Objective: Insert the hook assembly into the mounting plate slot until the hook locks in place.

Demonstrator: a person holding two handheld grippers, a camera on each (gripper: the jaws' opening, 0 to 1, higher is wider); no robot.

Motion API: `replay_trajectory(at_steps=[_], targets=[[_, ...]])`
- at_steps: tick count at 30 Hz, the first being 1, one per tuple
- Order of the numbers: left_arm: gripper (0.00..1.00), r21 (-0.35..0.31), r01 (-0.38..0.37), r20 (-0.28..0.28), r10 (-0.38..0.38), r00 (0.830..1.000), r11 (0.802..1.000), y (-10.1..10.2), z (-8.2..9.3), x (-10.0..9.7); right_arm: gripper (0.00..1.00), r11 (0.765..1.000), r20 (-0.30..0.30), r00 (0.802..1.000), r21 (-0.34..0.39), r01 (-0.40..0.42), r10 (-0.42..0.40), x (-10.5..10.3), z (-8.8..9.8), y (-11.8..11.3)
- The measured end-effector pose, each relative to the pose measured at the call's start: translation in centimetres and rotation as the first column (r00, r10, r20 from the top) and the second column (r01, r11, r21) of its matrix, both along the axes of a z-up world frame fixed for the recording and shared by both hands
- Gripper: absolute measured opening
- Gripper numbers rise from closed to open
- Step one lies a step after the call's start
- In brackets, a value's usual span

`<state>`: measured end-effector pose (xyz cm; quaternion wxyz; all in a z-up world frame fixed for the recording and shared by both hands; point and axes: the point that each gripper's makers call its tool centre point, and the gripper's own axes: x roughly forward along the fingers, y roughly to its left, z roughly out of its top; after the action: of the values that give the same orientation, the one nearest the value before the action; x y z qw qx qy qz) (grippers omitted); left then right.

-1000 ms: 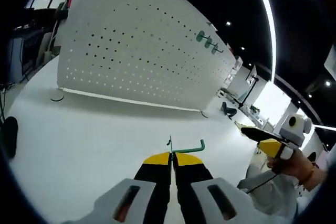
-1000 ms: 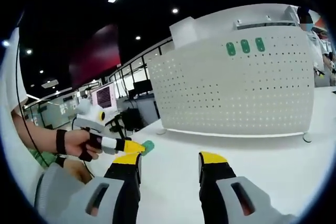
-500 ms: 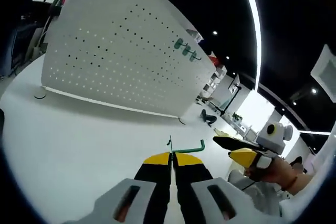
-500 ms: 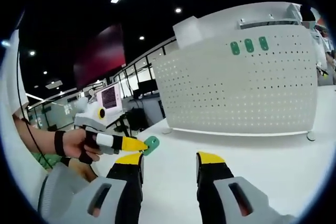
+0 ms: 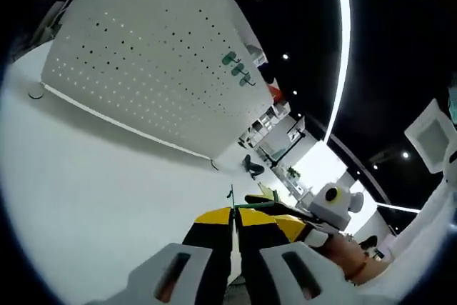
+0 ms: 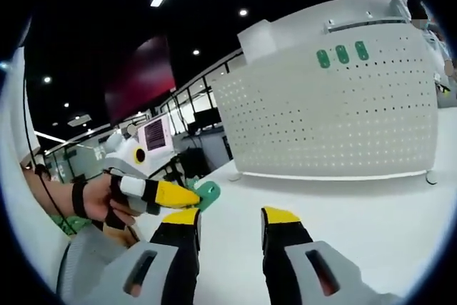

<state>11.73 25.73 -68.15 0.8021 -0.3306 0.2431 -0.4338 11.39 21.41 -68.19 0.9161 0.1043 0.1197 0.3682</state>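
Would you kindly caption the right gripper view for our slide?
Open right gripper faces the white pegboard; left gripper brings in a green hook.

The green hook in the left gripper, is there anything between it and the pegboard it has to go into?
Nothing visible. The green hook sits clamped in the left gripper, and bare white table lies between it and the pegboard. The right gripper is beside it, not ahead.

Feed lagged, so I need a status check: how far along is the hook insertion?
Done: three green hooks already sit on the white pegboard. In hand: the left gripper is shut on a green hook, seen from the right gripper view as a green plate at its tips; the right gripper is open, holding nothing. Left: carrying that hook to the board, which stands well away, and locking it in.
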Motion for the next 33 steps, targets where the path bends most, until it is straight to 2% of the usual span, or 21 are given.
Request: replay_trajectory(at_steps=[5,9,14,18,21,24,28,29,31,33], targets=[[0.02,-0.024,0.015,0.001,-0.015,1.0,1.0,-0.3,0.4,0.0,0.29,0.999,0.013,1.0,0.04,-0.026,0.025,-0.3,0.7,0.7],[0.02,-0.037,0.042,0.009,-0.041,0.999,0.998,-0.7,0.7,-0.3,0.26,0.999,0.001,0.999,0.039,-0.037,0.037,-0.4,0.6,1.0],[0.02,-0.041,0.088,0.039,-0.086,0.996,0.995,-1.4,1.1,-1.1,0.22,0.996,-0.002,0.999,0.076,-0.039,0.039,-0.6,1.1,1.0],[0.02,-0.063,0.106,0.037,-0.104,0.994,0.992,-1.7,1.4,-1.2,0.16,0.992,-0.019,0.998,0.117,-0.052,0.054,-1.0,1.4,1.0],[0.02,-0.092,0.128,0.042,-0.125,0.991,0.987,-1.8,1.8,-1.5,0.12,0.979,-0.028,0.996,0.186,-0.081,0.088,-1.5,2.0,1.2],[0.02,-0.164,0.16,0.039,-0.156,0.987,0.973,-1.8,2.8,-2.0,0.1,0.962,-0.021,0.994,0.252,-0.102,0.111,-1.9,3.0,1.3],[0.02,-0.185,0.174,0.027,-0.172,0.985,0.967,-1.9,3.0,-2.1,0.06,0.95,-0.02,0.989,0.282,-0.136,0.147,-2.4,3.5,1.6],[0.02,-0.194,0.175,0.02,-0.174,0.984,0.965,-1.9,3.1,-2.1,0.06,0.95,-0.022,0.989,0.282,-0.131,0.143,-2.3,3.5,1.6],[0.02,-0.212,0.177,0.026,-0.175,0.984,0.961,-1.8,3.4,-2.1,0.05,0.934,-0.032,0.988,0.332,-0.133,0.153,-2.3,3.9,1.6],[0.02,-0.225,0.182,0.01,-0.184,0.983,0.957,-1.9,3.5,-2.1,0.04,0.932,-0.036,0.988,0.339,-0.128,0.149,-2.3,3.9,1.6]])
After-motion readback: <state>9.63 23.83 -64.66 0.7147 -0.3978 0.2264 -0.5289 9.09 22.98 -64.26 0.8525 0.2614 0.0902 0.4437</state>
